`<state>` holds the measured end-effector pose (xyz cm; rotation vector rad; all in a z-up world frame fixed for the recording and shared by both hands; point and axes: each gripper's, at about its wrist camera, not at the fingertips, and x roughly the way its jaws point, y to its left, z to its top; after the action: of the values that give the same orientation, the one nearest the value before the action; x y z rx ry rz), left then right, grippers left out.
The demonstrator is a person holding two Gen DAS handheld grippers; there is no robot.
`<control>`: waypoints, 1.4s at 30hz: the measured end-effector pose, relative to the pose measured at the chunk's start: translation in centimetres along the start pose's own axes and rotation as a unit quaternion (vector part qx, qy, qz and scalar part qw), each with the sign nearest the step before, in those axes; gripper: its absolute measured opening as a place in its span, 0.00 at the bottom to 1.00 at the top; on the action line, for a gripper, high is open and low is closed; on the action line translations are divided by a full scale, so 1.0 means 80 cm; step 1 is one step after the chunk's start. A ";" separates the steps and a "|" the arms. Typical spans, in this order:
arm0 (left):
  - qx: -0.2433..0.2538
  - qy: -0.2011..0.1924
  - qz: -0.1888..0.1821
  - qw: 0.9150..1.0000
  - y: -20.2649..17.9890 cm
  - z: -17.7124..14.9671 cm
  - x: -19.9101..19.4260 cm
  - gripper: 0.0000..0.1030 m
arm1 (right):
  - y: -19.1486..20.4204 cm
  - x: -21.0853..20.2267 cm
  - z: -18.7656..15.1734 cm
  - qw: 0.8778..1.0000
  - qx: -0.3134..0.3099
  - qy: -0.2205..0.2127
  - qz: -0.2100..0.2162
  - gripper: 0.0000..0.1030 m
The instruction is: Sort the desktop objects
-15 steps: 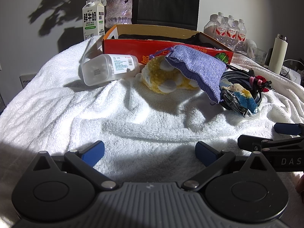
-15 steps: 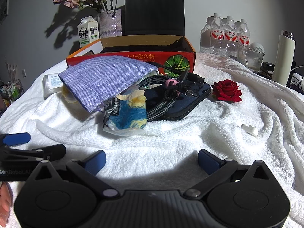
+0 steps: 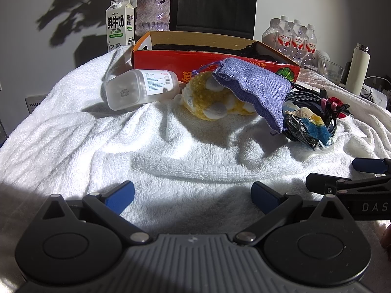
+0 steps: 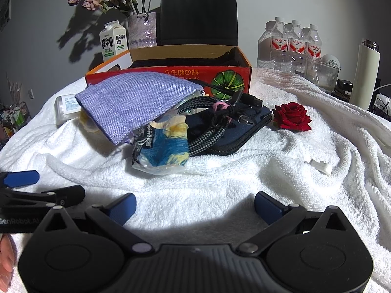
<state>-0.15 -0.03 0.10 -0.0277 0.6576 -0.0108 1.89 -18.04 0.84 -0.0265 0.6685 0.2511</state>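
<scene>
A pile lies on the white towel (image 3: 171, 151) before an open red cardboard box (image 3: 195, 61): a clear plastic bottle on its side (image 3: 141, 89), a yellow knitted toy (image 3: 212, 100), a purple cloth pouch (image 3: 256, 88) over it, a blue-yellow wrapped packet (image 4: 163, 149), braided cables (image 4: 207, 127) on a dark zip case (image 4: 244, 131), a red rose (image 4: 292, 116) and a small white clip (image 4: 320, 166). My left gripper (image 3: 193, 195) is open and empty, low over the towel. My right gripper (image 4: 194, 206) is open and empty beside it.
Behind the box stand a milk carton (image 3: 119, 26), a vase of flowers (image 4: 141, 31), a black paper bag (image 4: 199, 12), several water bottles (image 4: 290, 44), a glass container (image 4: 321, 73) and a white flask (image 4: 366, 73).
</scene>
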 end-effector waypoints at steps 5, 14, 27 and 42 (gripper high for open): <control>0.000 0.000 0.000 1.000 0.000 0.000 0.000 1.00 | 0.001 0.001 0.000 1.000 0.000 0.000 0.000 1.00; 0.000 0.000 0.000 1.000 0.000 0.000 0.000 1.00 | 0.001 0.001 0.000 1.000 -0.003 0.001 -0.002 1.00; -0.001 -0.002 -0.001 1.000 0.000 0.000 -0.002 1.00 | 0.009 0.001 0.000 1.000 -0.017 0.005 -0.009 1.00; 0.029 -0.055 -0.075 0.995 0.111 0.119 0.006 1.00 | 0.005 -0.060 0.066 0.989 -0.025 -0.058 0.135 0.94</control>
<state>6.05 9.02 7.09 -0.0224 0.5442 -0.1719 1.40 -18.18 7.98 0.0298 0.5487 0.5264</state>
